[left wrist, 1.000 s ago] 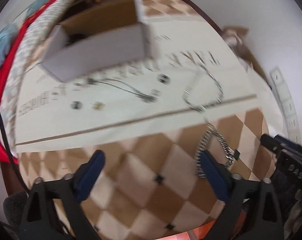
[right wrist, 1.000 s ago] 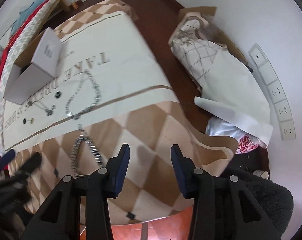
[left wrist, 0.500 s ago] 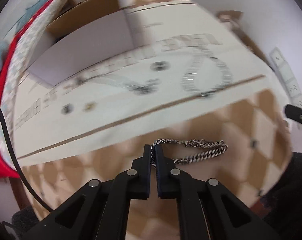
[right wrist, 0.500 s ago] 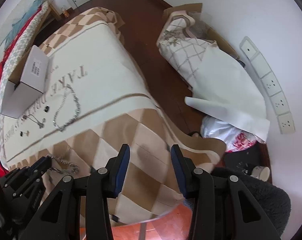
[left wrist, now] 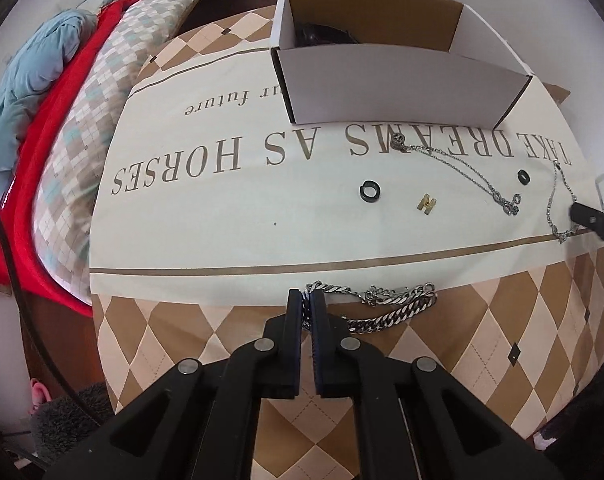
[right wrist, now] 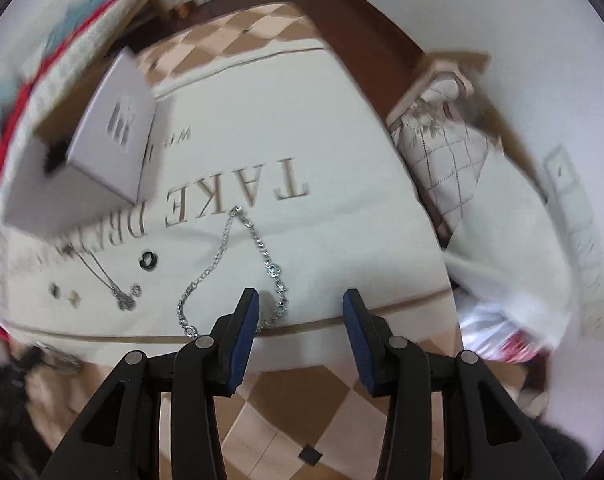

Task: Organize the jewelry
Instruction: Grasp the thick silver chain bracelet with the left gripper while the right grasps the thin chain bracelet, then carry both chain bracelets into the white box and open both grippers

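Observation:
My left gripper [left wrist: 306,304] is shut on one end of a heavy silver curb chain [left wrist: 393,308], which trails right across the checked cloth. Beyond it on the cream panel lie a black ring [left wrist: 369,191], a gold H charm [left wrist: 426,204], a thin pendant necklace [left wrist: 461,168], a second black ring [left wrist: 523,177] and a crystal chain [left wrist: 555,208]. The open white box [left wrist: 401,76] stands behind them with something dark inside. My right gripper [right wrist: 300,300] is open low over the crystal chain [right wrist: 238,264], whose near end lies by the left finger [right wrist: 248,312], untouched by the pads.
The white box [right wrist: 102,152] sits at the left in the blurred right wrist view. A red blanket [left wrist: 62,92] and patterned bedding border the table's left side. Folded quilts [right wrist: 461,152] and wall sockets [right wrist: 573,184] are to the right, past the table edge.
The left gripper went from wide open to shut on the heavy chain and shifted left with it. The right gripper swung from the checked corner to over the crystal chain.

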Action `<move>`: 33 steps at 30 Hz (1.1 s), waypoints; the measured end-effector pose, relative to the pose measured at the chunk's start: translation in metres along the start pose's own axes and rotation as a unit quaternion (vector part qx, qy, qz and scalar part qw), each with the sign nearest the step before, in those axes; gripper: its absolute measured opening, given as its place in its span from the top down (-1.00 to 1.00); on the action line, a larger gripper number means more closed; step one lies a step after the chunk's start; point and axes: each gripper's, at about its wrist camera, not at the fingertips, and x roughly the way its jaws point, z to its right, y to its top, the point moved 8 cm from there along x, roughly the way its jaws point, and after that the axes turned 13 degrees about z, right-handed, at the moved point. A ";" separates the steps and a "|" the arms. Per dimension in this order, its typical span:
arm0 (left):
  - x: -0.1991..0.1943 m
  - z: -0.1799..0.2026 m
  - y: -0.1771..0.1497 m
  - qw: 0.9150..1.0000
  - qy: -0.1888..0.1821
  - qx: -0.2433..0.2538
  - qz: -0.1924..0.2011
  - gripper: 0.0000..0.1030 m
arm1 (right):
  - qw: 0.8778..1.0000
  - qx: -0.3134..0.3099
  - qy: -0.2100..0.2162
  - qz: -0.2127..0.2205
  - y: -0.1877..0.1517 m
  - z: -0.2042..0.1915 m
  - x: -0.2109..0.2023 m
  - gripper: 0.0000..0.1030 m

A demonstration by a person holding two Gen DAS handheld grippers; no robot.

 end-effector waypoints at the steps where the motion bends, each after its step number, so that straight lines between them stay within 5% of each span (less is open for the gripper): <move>1: 0.000 0.000 0.001 1.000 -0.003 -0.001 0.002 0.97 | 1.000 -0.018 -0.007 0.012 0.000 -0.005 -0.001 0.30; 2: 0.004 0.000 0.005 1.000 -0.005 -0.001 0.002 0.97 | 0.999 -0.026 -0.005 0.018 0.000 -0.008 -0.001 0.90; 3: 0.003 0.002 0.006 1.000 -0.008 -0.002 0.004 0.97 | 0.999 -0.030 -0.006 0.019 -0.001 -0.010 -0.002 0.92; 12: -0.019 0.007 0.023 0.999 -0.038 -0.014 0.032 0.97 | 0.997 0.041 0.057 0.034 0.000 -0.004 -0.035 0.94; 27: -0.069 -0.008 0.070 0.993 -0.077 -0.040 0.082 0.97 | 0.984 0.024 0.143 0.104 0.052 -0.050 -0.121 0.95; 33: -0.099 -0.016 0.113 0.988 -0.088 -0.021 0.121 0.97 | 0.976 0.003 0.175 0.134 0.091 -0.080 -0.149 0.95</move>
